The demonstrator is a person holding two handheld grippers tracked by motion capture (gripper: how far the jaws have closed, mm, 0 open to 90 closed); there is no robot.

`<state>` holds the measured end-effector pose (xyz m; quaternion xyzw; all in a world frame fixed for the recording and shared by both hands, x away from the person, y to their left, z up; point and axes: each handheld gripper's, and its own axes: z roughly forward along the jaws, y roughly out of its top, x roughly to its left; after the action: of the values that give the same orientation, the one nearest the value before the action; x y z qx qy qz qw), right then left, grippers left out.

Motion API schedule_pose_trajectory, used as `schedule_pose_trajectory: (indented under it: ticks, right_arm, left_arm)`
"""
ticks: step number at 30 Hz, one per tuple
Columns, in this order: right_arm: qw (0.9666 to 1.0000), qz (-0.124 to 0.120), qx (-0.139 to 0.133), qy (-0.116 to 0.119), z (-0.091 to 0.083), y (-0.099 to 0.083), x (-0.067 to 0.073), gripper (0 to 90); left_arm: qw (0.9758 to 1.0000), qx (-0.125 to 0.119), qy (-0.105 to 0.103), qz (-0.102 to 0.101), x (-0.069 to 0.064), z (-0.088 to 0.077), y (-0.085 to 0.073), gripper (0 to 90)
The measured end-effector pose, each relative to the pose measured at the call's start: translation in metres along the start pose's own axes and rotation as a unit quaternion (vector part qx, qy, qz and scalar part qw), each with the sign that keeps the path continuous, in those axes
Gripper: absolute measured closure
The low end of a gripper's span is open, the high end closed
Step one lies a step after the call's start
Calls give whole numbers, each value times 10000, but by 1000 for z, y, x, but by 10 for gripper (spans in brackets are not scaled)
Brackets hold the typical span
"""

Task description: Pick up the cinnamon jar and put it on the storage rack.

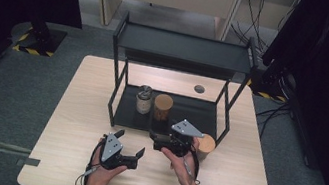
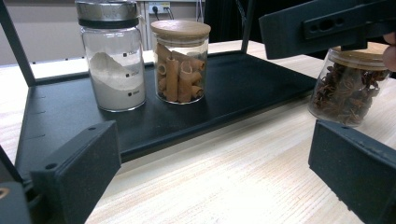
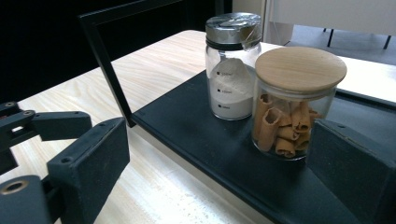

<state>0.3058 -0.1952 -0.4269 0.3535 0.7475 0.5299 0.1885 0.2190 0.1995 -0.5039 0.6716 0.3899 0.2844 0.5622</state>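
Right gripper (image 1: 160, 141), jaws apart and empty, just before the pasta jar (image 3: 293, 105) on the rack's lower shelf (image 3: 196, 130). Best squared on its glass body, below the wooden lid. Left gripper (image 1: 129, 143) open too.

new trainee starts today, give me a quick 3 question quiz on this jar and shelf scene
1. True or false: the pasta jar has a wooden lid and stands on the lower shelf tray.
2. Which jar stands on the bare table, off the tray?
A. the white powder jar
B. the star anise jar
C. the pasta jar
3. In a word, how do the jaws of the left gripper and the right gripper stand?

Key
1. True.
2. B; it stands on the wood beside the right gripper.
3. Open; neither holds a jar.
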Motion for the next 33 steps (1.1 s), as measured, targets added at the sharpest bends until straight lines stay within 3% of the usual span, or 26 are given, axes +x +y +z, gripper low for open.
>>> schedule_pose_trajectory:
  ticks: [18, 33]
  right_arm:
    - [9997, -7, 29, 262, -9, -13, -1, 64]
    - [9996, 37, 61, 285, -17, -25, -4, 64]
  left_arm:
    - [10000, -1, -4, 3, 0, 0, 0, 19]
    - [10000, 1, -4, 4, 0, 0, 0, 19]
